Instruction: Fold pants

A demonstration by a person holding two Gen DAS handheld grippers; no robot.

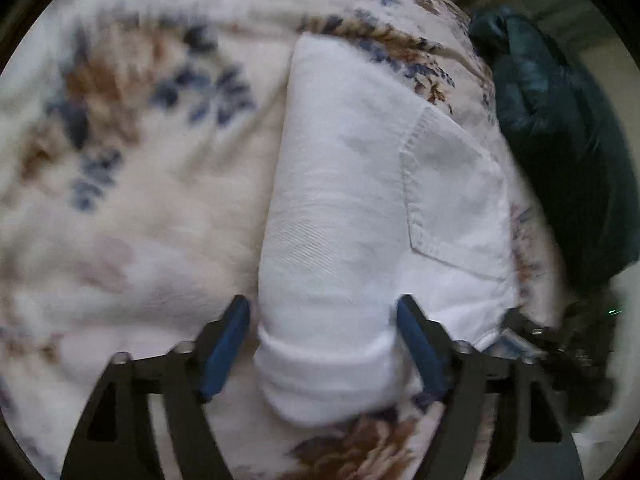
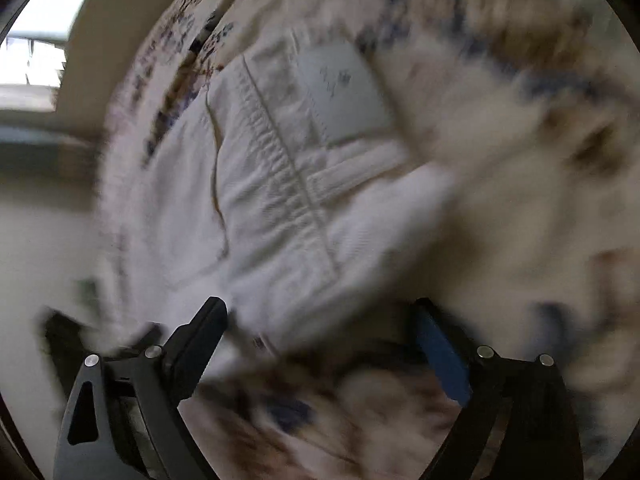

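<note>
Left wrist view looks down on white pants (image 1: 360, 208) folded into a thick bundle on a soft flowered blanket (image 1: 132, 184). The bundle's rounded folded edge is at the bottom, and a sewn pocket (image 1: 452, 192) sits on its right side. Lots of bare blanket lies to the left of the pants. On the right, a dark puffy jacket (image 1: 560, 128) lies close to the blanket's edge, so that side has less room.

Right wrist view is blurry. It shows things the other view does not: the waistband seam (image 2: 280, 152), a grey label (image 2: 344, 92), and the blanket's far edge with a pale wall (image 2: 100, 32) and a bright window (image 2: 36, 52) past it. Open blanket spreads out to the right there.

The left tool (image 1: 324, 344) is spread wide. Its 2 blue fingers (image 1: 226, 352) stand on either side of the folded end, not squeezing it. The right tool (image 2: 320, 344) is spread wide too, with a blurred bit of white cloth between its fingers. It holds nothing.
</note>
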